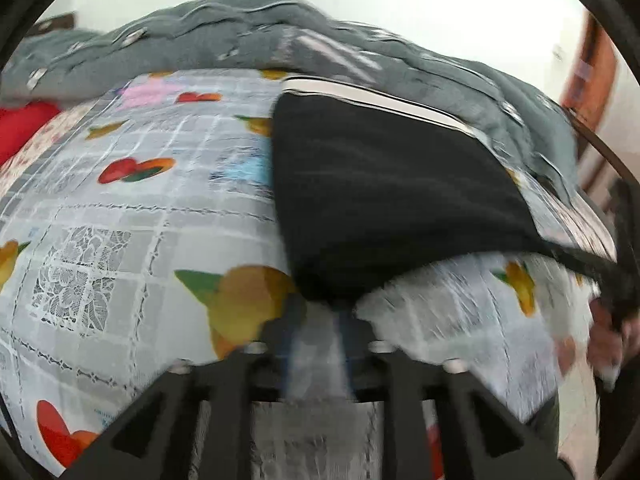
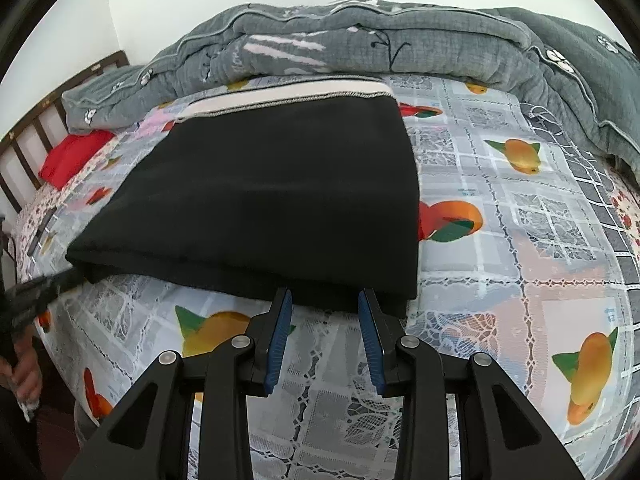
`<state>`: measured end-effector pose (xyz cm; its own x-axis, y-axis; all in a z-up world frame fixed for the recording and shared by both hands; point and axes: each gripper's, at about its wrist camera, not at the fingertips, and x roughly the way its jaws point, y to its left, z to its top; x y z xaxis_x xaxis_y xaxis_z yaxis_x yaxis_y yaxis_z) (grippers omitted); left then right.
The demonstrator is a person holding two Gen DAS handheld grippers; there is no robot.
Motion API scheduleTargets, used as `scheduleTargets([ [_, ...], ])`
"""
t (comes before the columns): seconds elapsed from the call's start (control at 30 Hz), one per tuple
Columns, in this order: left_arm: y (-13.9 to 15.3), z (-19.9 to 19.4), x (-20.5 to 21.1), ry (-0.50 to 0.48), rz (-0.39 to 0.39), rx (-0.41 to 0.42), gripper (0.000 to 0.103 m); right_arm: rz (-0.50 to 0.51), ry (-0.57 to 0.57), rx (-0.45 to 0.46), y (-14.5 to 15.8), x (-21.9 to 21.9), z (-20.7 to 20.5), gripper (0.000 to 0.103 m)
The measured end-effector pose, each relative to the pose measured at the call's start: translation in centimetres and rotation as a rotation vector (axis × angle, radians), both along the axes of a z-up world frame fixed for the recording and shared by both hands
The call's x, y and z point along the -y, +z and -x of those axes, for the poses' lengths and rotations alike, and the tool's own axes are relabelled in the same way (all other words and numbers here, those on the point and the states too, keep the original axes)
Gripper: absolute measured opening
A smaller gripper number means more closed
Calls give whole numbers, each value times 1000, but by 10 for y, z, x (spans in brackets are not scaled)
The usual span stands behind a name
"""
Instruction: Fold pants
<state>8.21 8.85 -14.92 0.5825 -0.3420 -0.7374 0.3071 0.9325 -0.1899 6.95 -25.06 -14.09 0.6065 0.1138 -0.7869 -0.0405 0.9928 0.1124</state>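
1. Black pants [image 2: 256, 200], folded into a thick rectangle, lie on the bed, with the white-banded waistband [image 2: 288, 98] at the far edge.
2. Fruit-printed grey bedsheet [image 2: 500, 240] covers the bed under them; a bunched grey quilt [image 2: 400, 44] sits along the far side, touching the waistband end.
3. Red cushion [image 2: 68, 158] rests at the far left near the dark slatted headboard [image 2: 36, 128].
4. Right tool [image 2: 326, 300] points down at the near edge of the pants; its blue pads [image 2: 280, 336] stand apart, with the fabric's edge between the tips, and no pinch can be seen.
5. Left tool [image 1: 324, 312] meets the near left corner of the pants; this view is badly blurred. Whether the pads press the cloth I cannot tell.
6. From the right wrist view the left tool appears at the left margin, touching that same corner, with a hand [image 2: 26, 376] below it.
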Motion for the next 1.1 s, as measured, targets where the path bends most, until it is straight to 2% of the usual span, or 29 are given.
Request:
scheduleTargets([
  [0.03,1,5,1,-5,-21,20,45,-9,-3,2,1,1,-1,34],
  [0.2,1,4,20,-14,-172,61,46,-17,-12,-1,2,-1,-5,34],
  [0.23,-1,0,26,-1,-218,71,42,-16,-8,-2,1,-3,-4,34],
  [0.27,-1,-3,29,7,-240,78,28,-14,-6,-1,1,-3,-2,34],
  [0.3,-2,-8,31,7,-223,70,13,-10,-3,-1,1,-4,-1,34],
  [0.4,2,-14,28,66,-161,82,10,2,6,-11,-3,-5,1,34],
  [0.47,-1,-15,26,80,-146,54,10,2,11,-23,-6,-4,2,34],
  [0.57,0,-6,19,60,-140,29,17,-17,10,-17,-2,-1,3,34],
  [0.73,14,10,5,67,-101,85,43,-12,-1,41,12,3,-4,34],
  [0.93,38,-7,20,63,-98,131,43,-13,-12,44,7,4,-22,34],
  [1.1,37,-30,46,62,-96,114,43,24,5,25,-6,1,-21,34],
])
